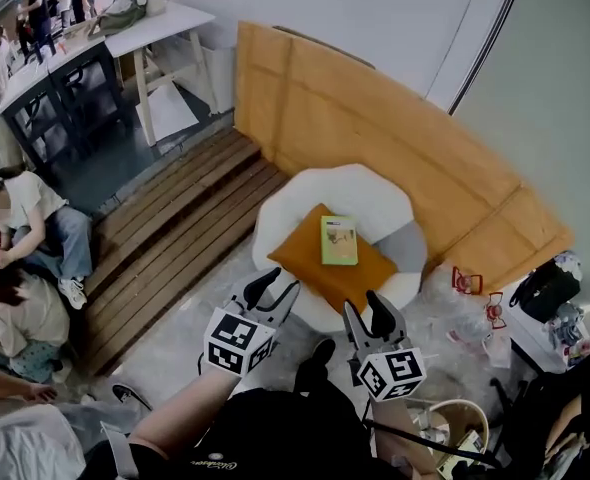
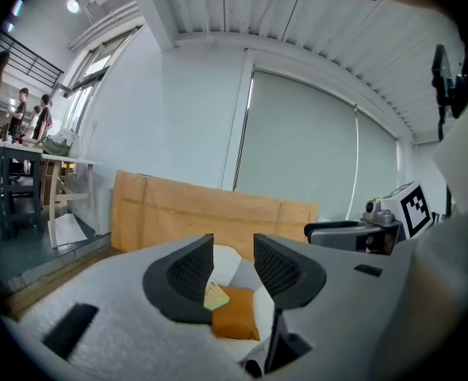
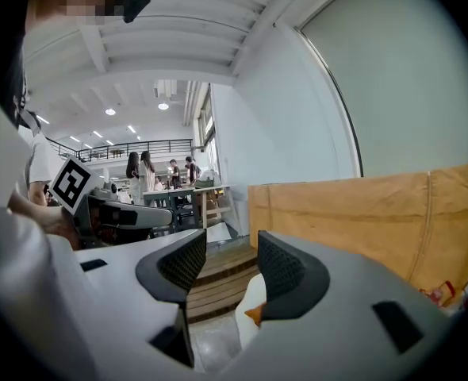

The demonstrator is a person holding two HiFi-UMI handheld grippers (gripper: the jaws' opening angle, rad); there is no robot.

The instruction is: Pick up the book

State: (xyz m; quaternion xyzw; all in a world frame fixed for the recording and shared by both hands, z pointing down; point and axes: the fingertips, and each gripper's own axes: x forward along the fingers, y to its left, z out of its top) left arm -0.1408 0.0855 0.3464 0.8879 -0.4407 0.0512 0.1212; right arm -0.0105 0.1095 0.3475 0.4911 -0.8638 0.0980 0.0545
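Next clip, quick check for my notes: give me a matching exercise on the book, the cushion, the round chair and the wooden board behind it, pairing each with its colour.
Things:
1. book
2. cushion
3. round chair
4. wooden board

Colours:
A. orange
B. white
C. pale green
D. light brown

Pairs: 1-C, 2-A, 3-B, 4-D. The book lies on the cushion, the cushion on the chair seat, and the board stands against the wall behind the chair.
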